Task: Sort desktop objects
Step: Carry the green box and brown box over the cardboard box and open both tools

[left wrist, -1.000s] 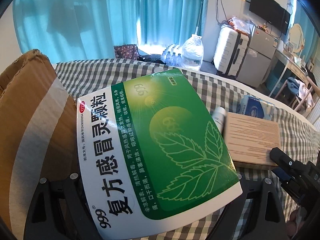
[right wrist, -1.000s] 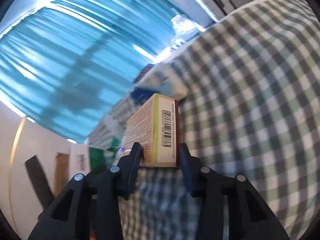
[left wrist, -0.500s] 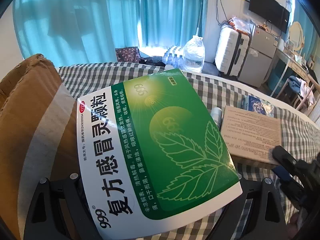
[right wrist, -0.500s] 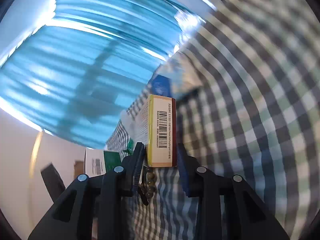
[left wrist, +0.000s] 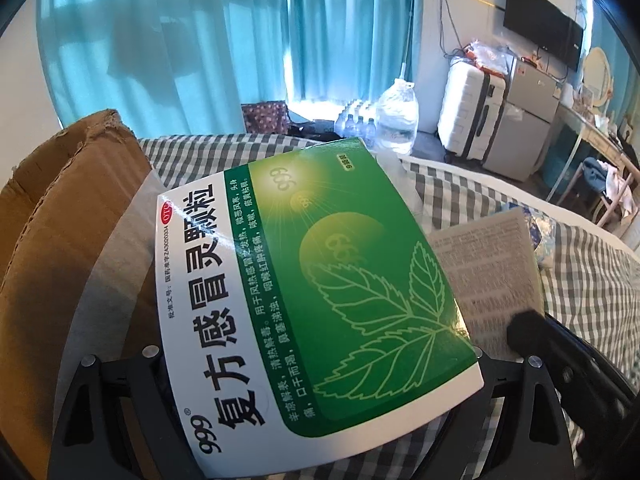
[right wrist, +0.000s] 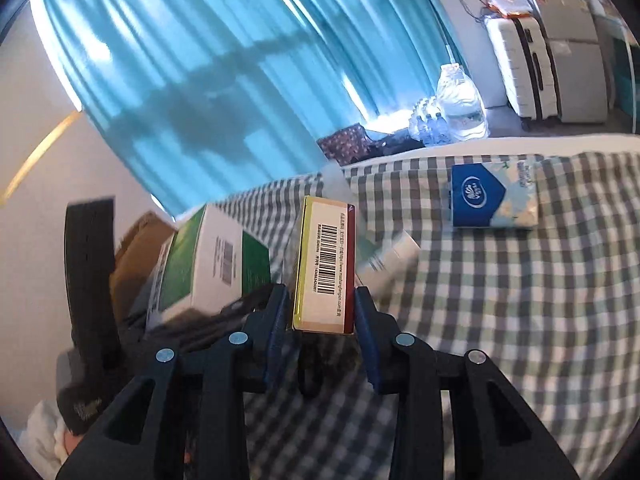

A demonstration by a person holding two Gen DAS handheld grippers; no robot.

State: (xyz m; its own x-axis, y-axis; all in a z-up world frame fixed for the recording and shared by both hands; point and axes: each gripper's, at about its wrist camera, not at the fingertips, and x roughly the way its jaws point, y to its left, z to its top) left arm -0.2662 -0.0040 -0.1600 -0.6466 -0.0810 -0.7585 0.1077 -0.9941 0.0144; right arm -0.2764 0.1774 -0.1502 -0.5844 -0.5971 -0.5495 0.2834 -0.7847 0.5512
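Note:
My left gripper (left wrist: 320, 364) is shut on a large green and white 999 medicine box (left wrist: 308, 292), held tilted above the checked cloth next to a brown cardboard box (left wrist: 68, 248). The medicine box also shows in the right wrist view (right wrist: 212, 260). My right gripper (right wrist: 322, 308) is shut on a narrow yellow and red box with a barcode (right wrist: 326, 264). That box shows in the left wrist view (left wrist: 492, 264) close to the right of the green box, with the right gripper's finger (left wrist: 528, 332) on it.
A blue and white tissue pack (right wrist: 494, 196) lies on the checked cloth (right wrist: 500, 320) at the far right. A white tube (right wrist: 384, 256) lies just beyond the narrow box. A water jug (left wrist: 396, 120), suitcase (left wrist: 472, 120) and curtains stand behind.
My right gripper has swung left with the narrow box, bringing it close beside the green box. My left gripper has held the green box nearly still.

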